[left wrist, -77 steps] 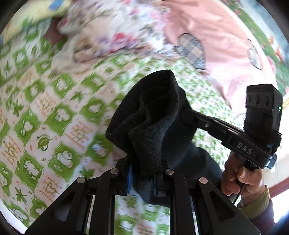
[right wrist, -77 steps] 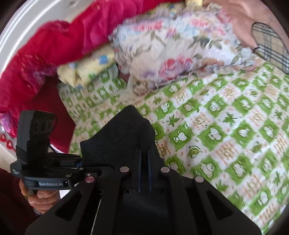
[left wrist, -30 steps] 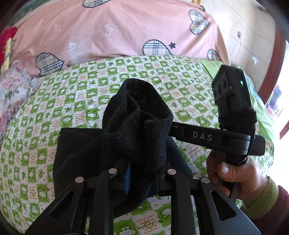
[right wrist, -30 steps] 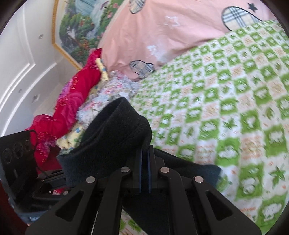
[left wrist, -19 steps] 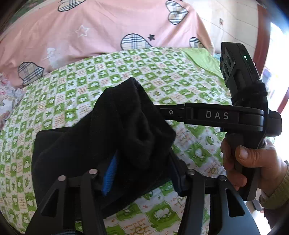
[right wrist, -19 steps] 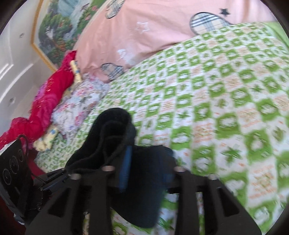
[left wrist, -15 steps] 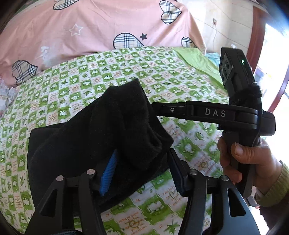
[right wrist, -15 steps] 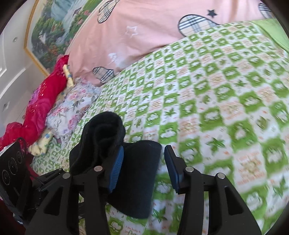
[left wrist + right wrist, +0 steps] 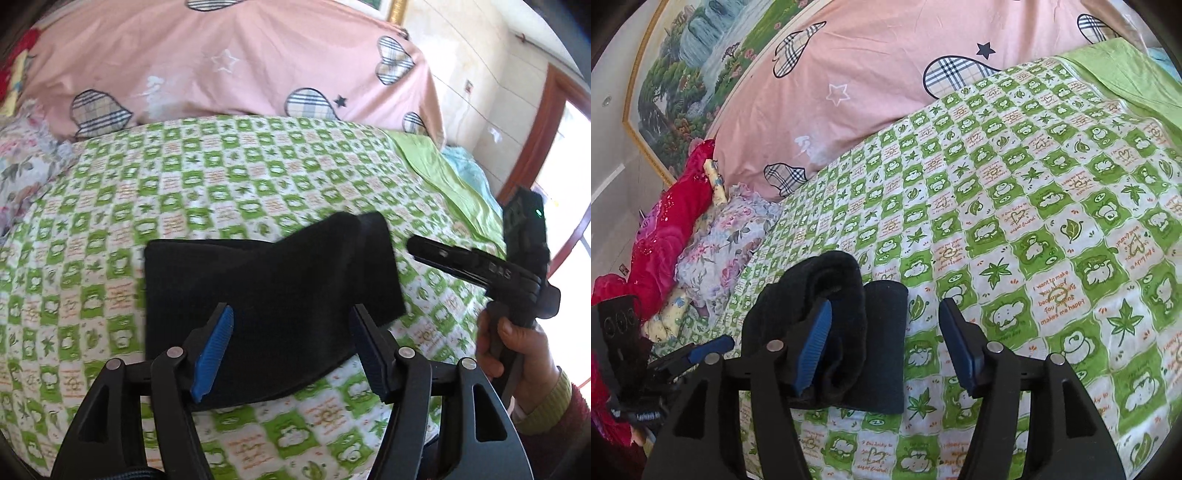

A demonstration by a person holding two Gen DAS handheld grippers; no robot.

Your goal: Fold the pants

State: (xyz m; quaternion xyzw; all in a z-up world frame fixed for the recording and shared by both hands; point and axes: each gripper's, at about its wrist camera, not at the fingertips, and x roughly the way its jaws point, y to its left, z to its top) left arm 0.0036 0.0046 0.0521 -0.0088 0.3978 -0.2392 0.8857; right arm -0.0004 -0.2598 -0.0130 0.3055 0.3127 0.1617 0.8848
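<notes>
Both my grippers stood wide and held nothing. On my left gripper [image 9: 291, 347] the jaws had just been opening, and the black pants [image 9: 266, 295] lay under the gap between the blue pads [image 9: 212, 350], not pinched. On my right gripper [image 9: 884, 345] the jaws had just been opening too. A thick bunched fold of the pants [image 9: 827, 317] leaned against its left pad, and I could not tell if it was stuck there or only touching. Its right pad was out over the bed sheet.

The pants lay folded in a dark block on the green and white checked sheet [image 9: 258, 177], near the front edge of the bed. One corner of the cloth stuck up a bit on the right side.

In my left view my right hand [image 9: 517, 354] held the other gripper's handle, beside the right edge of the pants. A pink quilt with check hearts [image 9: 221, 62] lay along the far edge of the bed. A flowery pillow [image 9: 724, 243] and a red blanket [image 9: 672, 225] sat by the bed's left edge.
</notes>
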